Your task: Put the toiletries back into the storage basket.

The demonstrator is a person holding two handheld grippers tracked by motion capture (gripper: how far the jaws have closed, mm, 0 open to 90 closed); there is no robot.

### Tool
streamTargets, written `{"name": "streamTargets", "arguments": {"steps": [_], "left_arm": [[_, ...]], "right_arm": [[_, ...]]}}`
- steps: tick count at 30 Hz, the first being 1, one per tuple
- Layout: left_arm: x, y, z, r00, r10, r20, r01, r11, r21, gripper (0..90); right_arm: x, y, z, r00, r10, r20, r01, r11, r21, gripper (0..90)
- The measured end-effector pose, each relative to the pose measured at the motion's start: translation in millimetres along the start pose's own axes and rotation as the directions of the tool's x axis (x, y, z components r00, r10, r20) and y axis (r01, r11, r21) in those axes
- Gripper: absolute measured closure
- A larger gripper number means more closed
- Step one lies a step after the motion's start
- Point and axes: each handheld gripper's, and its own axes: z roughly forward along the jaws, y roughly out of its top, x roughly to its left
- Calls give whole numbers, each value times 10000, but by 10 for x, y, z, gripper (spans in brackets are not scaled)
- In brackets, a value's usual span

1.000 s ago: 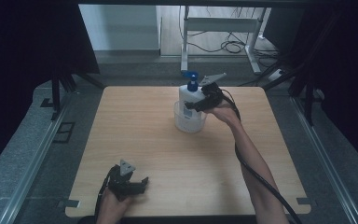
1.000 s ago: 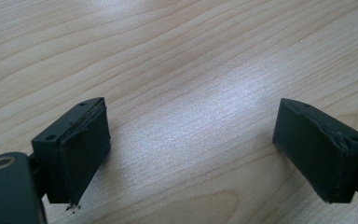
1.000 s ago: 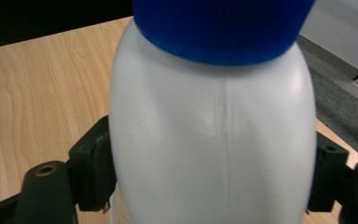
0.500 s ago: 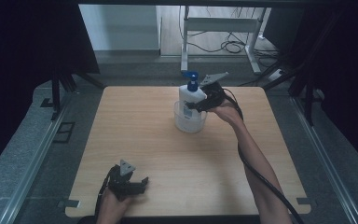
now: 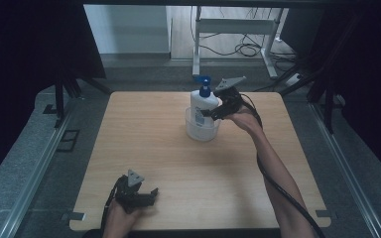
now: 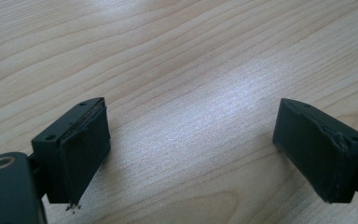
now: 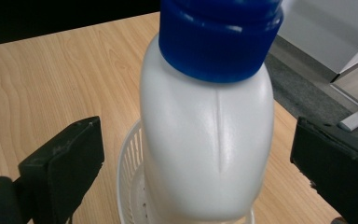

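Note:
A white pump bottle (image 5: 202,103) with a blue pump top stands upright in a small white basket (image 5: 202,129) at the table's far middle. My right gripper (image 5: 209,114) is at the bottle's right side, open, its jaws wide on either side of the bottle (image 7: 207,140) without touching it. The basket's ribbed rim (image 7: 127,177) shows below the bottle. My left gripper (image 5: 149,194) rests low over the table's front left, open, with bare wood between its fingers (image 6: 81,149).
The light wooden table (image 5: 144,144) is ringed by a grey metal frame (image 5: 34,163). Behind the far edge stand a white wall, a metal table leg (image 5: 197,44) and cables on the floor. Dark curtains hang on both sides.

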Motion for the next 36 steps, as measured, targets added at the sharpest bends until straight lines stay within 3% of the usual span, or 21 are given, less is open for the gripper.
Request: {"name": "streamTargets", "arguments": {"steps": [15, 36], "left_arm": [[-1, 0, 0, 10000, 1, -2, -1, 10000, -1, 106], [-6, -2, -3, 10000, -21, -43, 21, 10000, 4, 107]], "right_arm": [[52, 44, -137, 9995, 8, 319, -9, 10000, 14, 7], [164, 76, -225, 9991, 106, 416, -105, 9999, -19, 2]]}}
